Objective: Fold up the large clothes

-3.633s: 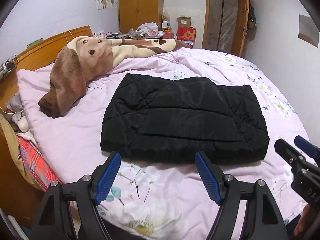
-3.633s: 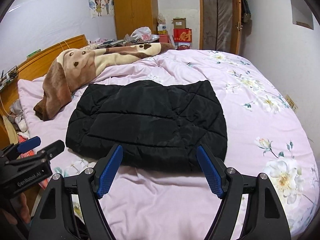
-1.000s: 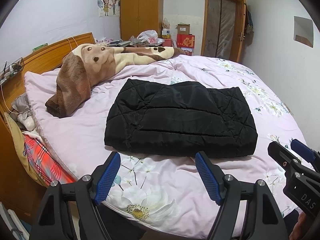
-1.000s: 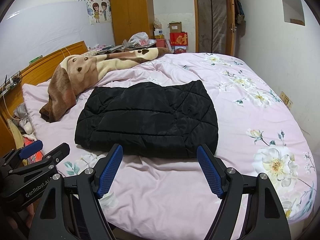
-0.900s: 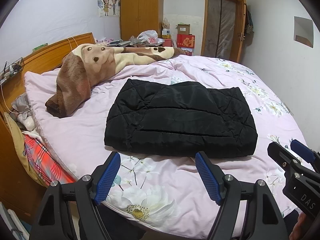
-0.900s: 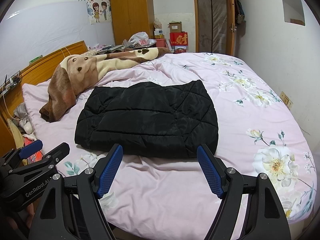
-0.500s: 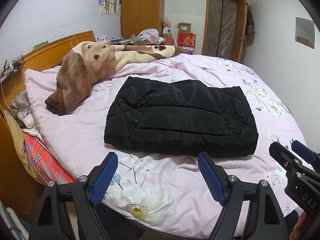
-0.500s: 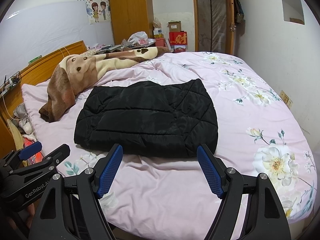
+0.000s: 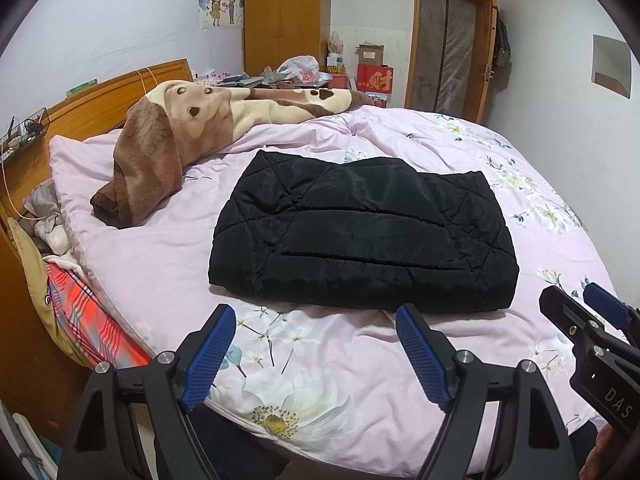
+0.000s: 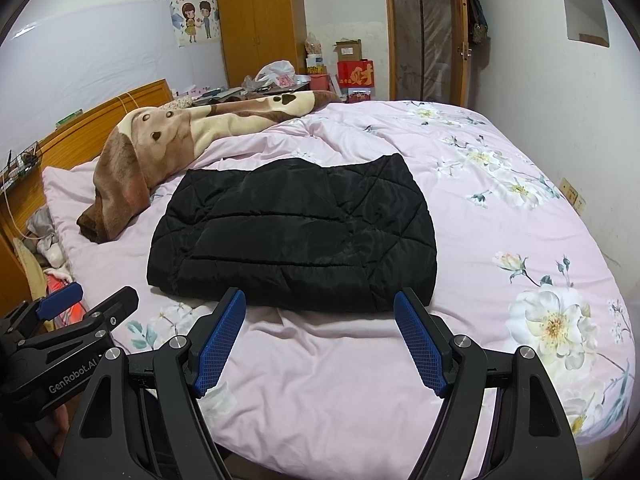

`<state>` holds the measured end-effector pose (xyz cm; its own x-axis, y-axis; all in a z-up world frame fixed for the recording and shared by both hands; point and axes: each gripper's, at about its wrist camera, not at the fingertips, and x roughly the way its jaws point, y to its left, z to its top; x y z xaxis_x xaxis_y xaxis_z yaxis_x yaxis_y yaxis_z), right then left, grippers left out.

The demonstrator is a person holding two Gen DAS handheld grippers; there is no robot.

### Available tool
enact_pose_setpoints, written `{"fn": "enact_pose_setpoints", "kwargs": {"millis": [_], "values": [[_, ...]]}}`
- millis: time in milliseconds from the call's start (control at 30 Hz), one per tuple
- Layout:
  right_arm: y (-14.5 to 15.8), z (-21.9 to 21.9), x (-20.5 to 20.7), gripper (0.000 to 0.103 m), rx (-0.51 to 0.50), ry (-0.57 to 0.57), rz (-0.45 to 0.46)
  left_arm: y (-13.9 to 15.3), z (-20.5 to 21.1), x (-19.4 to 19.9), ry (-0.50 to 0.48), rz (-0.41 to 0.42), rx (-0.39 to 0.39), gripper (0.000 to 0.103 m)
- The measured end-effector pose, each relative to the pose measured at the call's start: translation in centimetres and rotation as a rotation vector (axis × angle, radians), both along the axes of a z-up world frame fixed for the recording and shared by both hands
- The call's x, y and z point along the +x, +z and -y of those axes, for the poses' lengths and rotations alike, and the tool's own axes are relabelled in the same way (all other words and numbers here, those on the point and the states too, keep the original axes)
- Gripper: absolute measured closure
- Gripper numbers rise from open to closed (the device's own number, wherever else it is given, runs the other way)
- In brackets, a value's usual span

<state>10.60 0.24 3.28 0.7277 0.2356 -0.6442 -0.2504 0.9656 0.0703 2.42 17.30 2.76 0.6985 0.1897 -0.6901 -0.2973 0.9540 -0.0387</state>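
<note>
A black quilted jacket (image 9: pixel 360 232) lies folded into a flat rectangle in the middle of the pink floral bed (image 9: pixel 320 360); it also shows in the right wrist view (image 10: pixel 296 240). My left gripper (image 9: pixel 316 320) is open and empty, held over the bed's near edge, short of the jacket. My right gripper (image 10: pixel 320 308) is open and empty, also back from the jacket's near edge. The right gripper shows at the right of the left wrist view (image 9: pixel 588 308), the left gripper at the left of the right wrist view (image 10: pixel 88 300).
A brown and cream blanket (image 9: pixel 180 140) lies bunched on the bed's far left. A wooden headboard (image 9: pixel 100 108) runs along the left. A wardrobe (image 9: pixel 286 16), boxes and a door (image 9: pixel 448 44) stand behind. Clothes (image 9: pixel 76 312) are piled beside the bed at left.
Both grippers have drawn back and risen a little from the jacket, which looks smaller now. The jacket has not moved. Both stay open.
</note>
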Motion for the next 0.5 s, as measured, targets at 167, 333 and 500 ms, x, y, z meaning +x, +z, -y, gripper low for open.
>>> {"fn": "enact_pose_setpoints", "kwargs": {"millis": [167,333,500], "values": [[-0.08,0.0,-0.09,0.026,-0.001,0.001,-0.002,-0.27,-0.32,-0.18,0.001,-0.004,0.0,0.021],[-0.05,0.02,-0.09,0.026,0.0,-0.001,-0.002,-0.3,-0.43,-0.16,0.002,-0.007,0.0,0.021],[-0.02,0.1,0.01,0.026,0.0,0.0,-0.003,-0.43,-0.83,0.04,0.005,-0.01,0.006,0.021]]}}
